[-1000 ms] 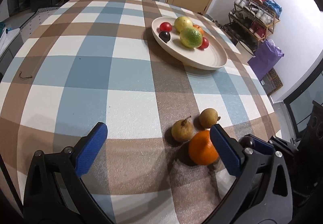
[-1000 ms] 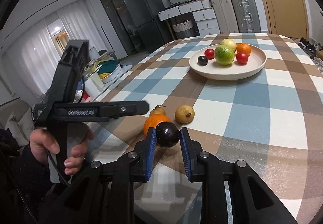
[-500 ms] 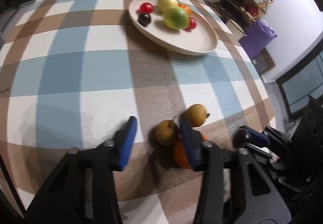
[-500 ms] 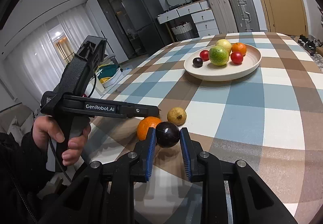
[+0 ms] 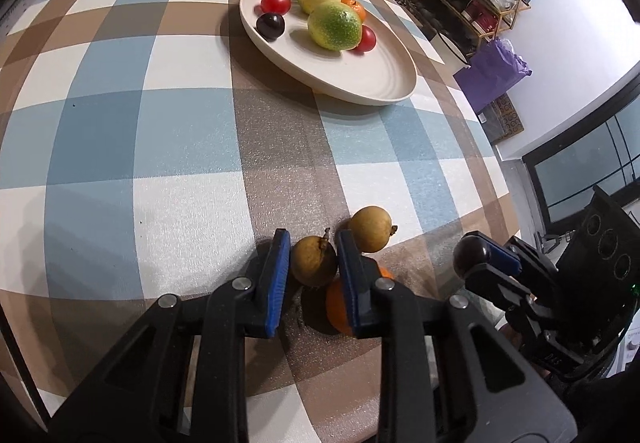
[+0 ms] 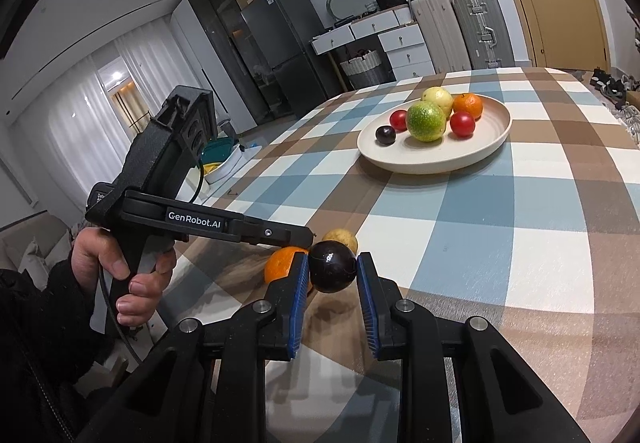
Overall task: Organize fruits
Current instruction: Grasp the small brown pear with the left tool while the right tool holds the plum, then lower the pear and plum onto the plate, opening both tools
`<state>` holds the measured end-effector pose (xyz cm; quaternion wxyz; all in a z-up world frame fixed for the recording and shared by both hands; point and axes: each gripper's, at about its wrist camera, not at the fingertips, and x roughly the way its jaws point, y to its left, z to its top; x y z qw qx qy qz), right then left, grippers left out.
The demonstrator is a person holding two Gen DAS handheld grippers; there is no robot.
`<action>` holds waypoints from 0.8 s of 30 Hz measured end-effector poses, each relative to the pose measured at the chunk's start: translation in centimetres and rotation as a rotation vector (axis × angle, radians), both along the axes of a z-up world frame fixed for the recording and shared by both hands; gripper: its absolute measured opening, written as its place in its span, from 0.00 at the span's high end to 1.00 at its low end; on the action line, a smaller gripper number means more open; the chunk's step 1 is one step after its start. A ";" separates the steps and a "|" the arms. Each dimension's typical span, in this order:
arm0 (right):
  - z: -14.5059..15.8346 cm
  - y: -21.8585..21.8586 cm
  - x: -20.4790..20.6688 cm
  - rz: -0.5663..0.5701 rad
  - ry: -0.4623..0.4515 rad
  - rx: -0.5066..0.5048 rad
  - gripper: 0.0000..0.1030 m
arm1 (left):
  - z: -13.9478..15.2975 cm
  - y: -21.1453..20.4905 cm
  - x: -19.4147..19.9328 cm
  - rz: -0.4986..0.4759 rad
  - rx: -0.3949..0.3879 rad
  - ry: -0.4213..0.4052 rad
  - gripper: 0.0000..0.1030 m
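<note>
My left gripper [image 5: 314,257] is shut on a small brown fruit with a stem [image 5: 312,261] that rests on the checked tablecloth. A second brown fruit [image 5: 371,229] lies just beyond its right finger, and an orange [image 5: 338,303] sits partly hidden under that finger. My right gripper [image 6: 332,275] is shut on a dark plum [image 6: 332,267], held just above the cloth; in the left wrist view the same plum [image 5: 474,253] shows at the right. A cream plate [image 5: 384,83] farther along the table holds several fruits, among them a green-yellow citrus [image 5: 334,25].
The table edge [image 5: 496,179] curves close on the right, with a shoe rack [image 5: 476,3] and a purple bag [image 5: 492,71] beyond it. A person's hand [image 6: 120,275] grips the left gripper's handle. Suitcases [image 6: 472,27] and drawers stand behind the table.
The left gripper moved in toward the loose fruits, tilted down and closed from wide open onto the stemmed brown fruit. The right gripper kept still with the plum.
</note>
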<state>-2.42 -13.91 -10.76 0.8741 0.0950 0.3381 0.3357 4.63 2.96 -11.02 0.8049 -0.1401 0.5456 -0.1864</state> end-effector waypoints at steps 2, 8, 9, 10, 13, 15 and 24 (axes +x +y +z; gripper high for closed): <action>0.0 0.0 0.1 -0.001 0.000 0.003 0.76 | 0.0 0.2 0.1 0.010 0.003 -0.001 0.79; 0.4 -0.1 0.3 -0.004 -0.003 0.005 0.76 | 0.3 1.2 0.1 0.033 -0.002 -0.011 0.79; 0.5 -0.1 0.5 -0.005 -0.003 0.005 0.76 | 0.5 1.4 0.1 0.039 -0.006 -0.015 0.79; 0.6 -0.1 0.6 -0.005 -0.004 0.005 0.76 | 0.7 1.6 0.1 0.041 -0.013 -0.020 0.79; 0.8 0.1 1.1 -0.003 -0.003 0.008 0.76 | 1.7 2.1 0.4 0.046 -0.021 -0.045 0.79; 0.9 0.2 1.6 0.000 -0.001 0.012 0.76 | 2.2 2.3 0.8 0.043 -0.032 -0.053 0.79; 2.2 0.1 4.7 -0.010 0.010 0.045 0.76 | 4.3 1.8 4.4 0.032 -0.059 -0.090 0.79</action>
